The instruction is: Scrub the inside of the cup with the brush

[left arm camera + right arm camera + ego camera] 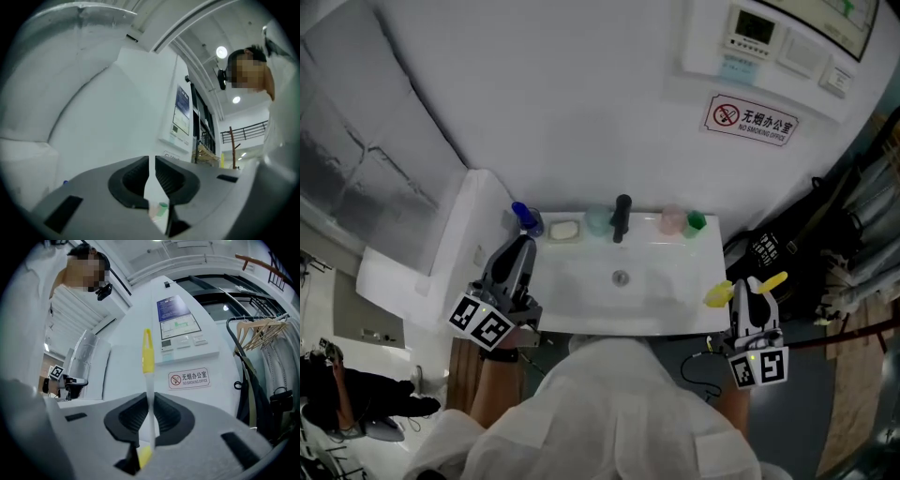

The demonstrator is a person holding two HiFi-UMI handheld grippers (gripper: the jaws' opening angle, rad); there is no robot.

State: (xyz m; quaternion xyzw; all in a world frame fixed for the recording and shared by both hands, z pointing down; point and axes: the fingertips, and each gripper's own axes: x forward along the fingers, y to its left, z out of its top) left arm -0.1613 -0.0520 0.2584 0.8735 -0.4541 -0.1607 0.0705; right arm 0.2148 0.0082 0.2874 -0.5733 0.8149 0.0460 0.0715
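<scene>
Right tool (150, 401): pinching the brush (147, 352) by its clear stem; lower right of the head view, just off the sink's (656, 281) right edge.
Brush: yellow at both ends, stem running lengthwise between the jaws.
Cups: pale teal cup (598, 221), pink cup (673, 220) and green cup (695, 221) on the sink's back ledge, centre frame, flanking the black faucet (621, 217).
Left tool (152, 161): jaws pressed almost together, only a thin slit, nothing between; at the sink's left edge.
</scene>
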